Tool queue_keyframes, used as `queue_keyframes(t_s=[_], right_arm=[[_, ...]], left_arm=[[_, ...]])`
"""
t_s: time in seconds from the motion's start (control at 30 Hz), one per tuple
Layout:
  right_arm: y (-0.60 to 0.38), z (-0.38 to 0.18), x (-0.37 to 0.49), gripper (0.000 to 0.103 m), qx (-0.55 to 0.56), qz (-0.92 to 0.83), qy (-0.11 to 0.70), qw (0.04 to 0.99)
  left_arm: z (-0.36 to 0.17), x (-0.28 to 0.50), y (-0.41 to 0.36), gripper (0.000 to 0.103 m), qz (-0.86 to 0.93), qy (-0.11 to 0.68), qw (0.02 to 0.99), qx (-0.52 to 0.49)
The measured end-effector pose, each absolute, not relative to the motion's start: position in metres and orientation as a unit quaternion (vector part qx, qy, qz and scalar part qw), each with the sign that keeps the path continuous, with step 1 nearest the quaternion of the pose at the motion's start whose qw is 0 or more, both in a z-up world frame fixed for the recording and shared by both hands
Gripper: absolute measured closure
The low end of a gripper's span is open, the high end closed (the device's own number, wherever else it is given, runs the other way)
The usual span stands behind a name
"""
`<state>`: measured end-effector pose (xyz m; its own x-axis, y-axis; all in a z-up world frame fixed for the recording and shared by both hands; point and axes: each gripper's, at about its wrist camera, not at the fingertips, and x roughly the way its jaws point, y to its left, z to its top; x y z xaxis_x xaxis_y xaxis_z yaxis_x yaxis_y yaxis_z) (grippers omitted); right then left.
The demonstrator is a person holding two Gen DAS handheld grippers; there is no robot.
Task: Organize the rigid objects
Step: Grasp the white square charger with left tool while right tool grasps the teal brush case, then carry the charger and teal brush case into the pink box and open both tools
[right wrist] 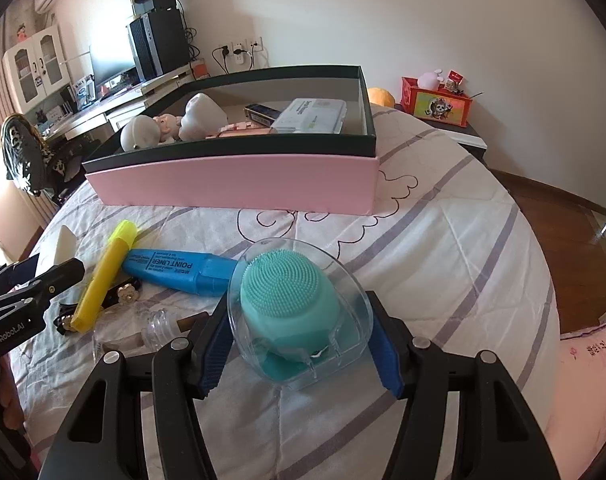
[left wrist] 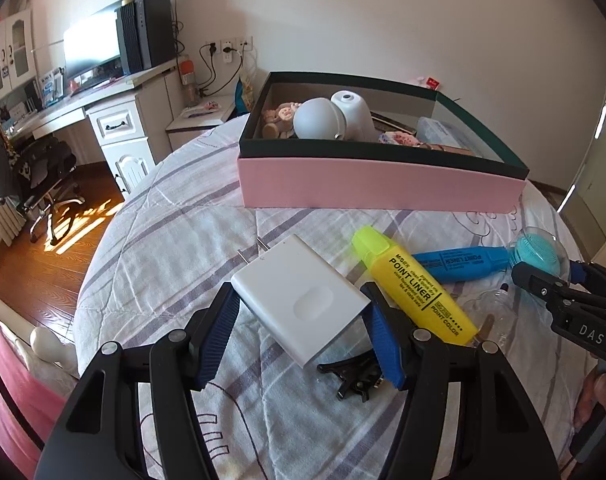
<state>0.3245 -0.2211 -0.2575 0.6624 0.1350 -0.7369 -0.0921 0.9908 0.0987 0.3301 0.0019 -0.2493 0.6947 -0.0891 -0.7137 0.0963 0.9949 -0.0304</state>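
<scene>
My left gripper (left wrist: pixel 301 300) is shut on a white plug charger (left wrist: pixel 299 300), held just above the bed. My right gripper (right wrist: pixel 299 312) is shut on a teal silicone brush in a clear case (right wrist: pixel 295 308); it also shows in the left wrist view (left wrist: pixel 539 252). A yellow highlighter (left wrist: pixel 415 284) and a blue highlighter (left wrist: pixel 463 264) lie on the bedcover between the grippers. The pink box with a dark rim (left wrist: pixel 379 184) stands behind them, holding white round objects (left wrist: pixel 317 118), a small figure and a clear case.
A black hair clip (left wrist: pixel 355 376) lies under the charger and a small clear bottle (right wrist: pixel 159 324) lies beside the highlighters. The bed's edge drops off to the left towards a desk (left wrist: pixel 115 112) and chair. A red box (right wrist: pixel 435 102) stands on a nightstand at the far right.
</scene>
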Motion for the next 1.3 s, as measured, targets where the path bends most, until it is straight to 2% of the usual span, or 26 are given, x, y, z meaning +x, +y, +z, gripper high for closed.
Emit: queue_keyframes(t_s=[0.17,0.47,0.8,1.1,1.3], right_arm=[[-0.218,-0.24,0.303,0.041,0.038,0.066,0.37,0.926],[-0.186,-0.182,0.251,0.041,0.03,0.083,0.253,0.963],[-0.179,-0.171,0.246,0.041,0.023,0.094,0.252,0.963],[-0.185,-0.163,0.292,0.04,0.005,0.1,0.258,0.961],[-0.185,-0.152,0.367,0.041,-0.019,0.093,0.274,0.957]], left_arm=[[-0.227,0.311,-0.002,0.04,-0.061,0.357,0.932,0.003],[-0.181,0.262,-0.02,0.039,-0.07,0.273,0.959,0.01],[-0.169,0.255,-0.024,0.039,-0.077,0.264,0.961,0.023],[-0.155,0.313,-0.035,0.039,-0.086,0.258,0.961,0.057],[-0.149,0.399,-0.041,0.039,-0.093,0.283,0.951,0.08]])
